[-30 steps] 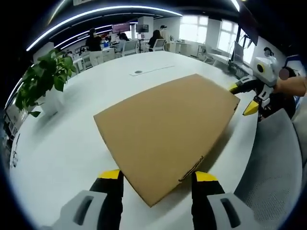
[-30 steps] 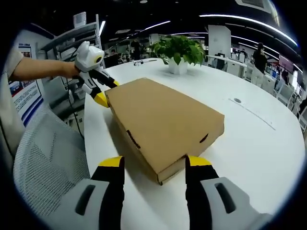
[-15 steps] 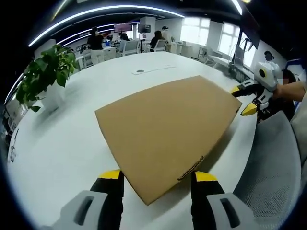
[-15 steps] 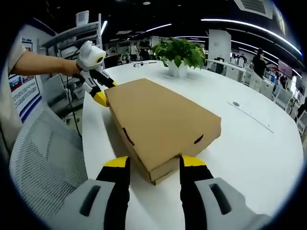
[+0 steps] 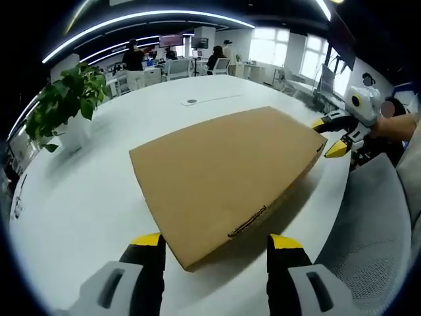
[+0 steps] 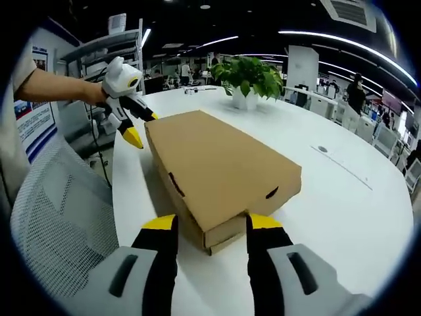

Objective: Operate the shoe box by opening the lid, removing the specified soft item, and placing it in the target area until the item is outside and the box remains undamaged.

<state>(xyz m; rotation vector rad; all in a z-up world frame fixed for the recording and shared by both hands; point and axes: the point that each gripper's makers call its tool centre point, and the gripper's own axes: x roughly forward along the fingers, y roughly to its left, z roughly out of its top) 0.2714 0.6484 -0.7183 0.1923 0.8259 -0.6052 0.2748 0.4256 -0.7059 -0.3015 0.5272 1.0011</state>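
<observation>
A flat brown cardboard shoe box lies shut on the white round table. Its near corner points between the jaws of my left gripper, which is open and apart from the box. In the right gripper view the box runs away from me. My right gripper has its jaws pressed against the two sides of the near corner. The left gripper straddles the far corner, and the right gripper shows at the box's far corner in the left gripper view.
A potted plant stands on the table beyond the box, also seen as the plant at the left. A grey mesh chair sits at the table's edge. The person's forearm holds the left gripper. Desks and people fill the background.
My right gripper's jaws narrowed onto the box corner and have stayed there. My left gripper's jaws widened slightly, and the box corner sits a little farther from them.
</observation>
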